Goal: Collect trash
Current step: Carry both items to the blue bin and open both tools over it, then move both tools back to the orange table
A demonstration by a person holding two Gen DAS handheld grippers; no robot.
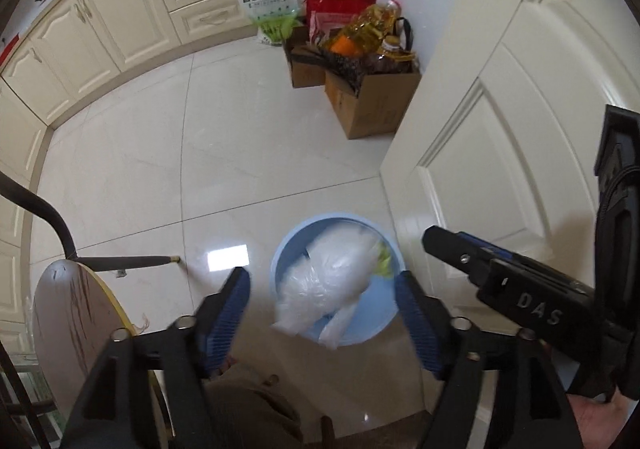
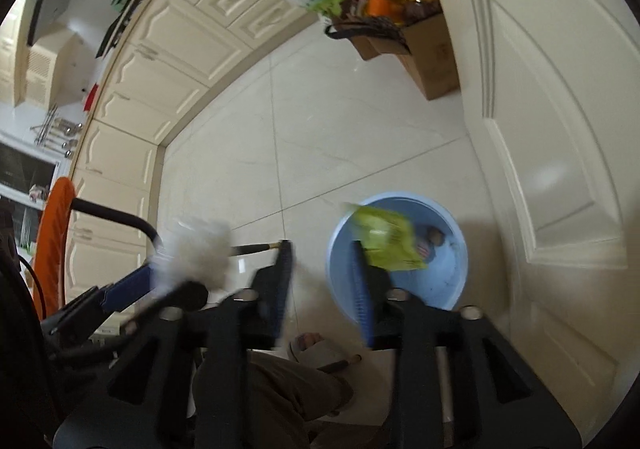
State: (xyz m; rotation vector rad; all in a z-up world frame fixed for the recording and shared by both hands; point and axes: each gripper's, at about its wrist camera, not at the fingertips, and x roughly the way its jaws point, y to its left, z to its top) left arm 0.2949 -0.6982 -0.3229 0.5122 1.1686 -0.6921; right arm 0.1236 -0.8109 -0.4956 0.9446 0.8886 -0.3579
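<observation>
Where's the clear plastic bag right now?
In the left wrist view, the crumpled clear plastic bag is over the round light-blue plastic bin on the floor by the white door, between the left gripper's open fingers, untouched.

Both views downward, sharing bin (image 1: 288,245).
</observation>
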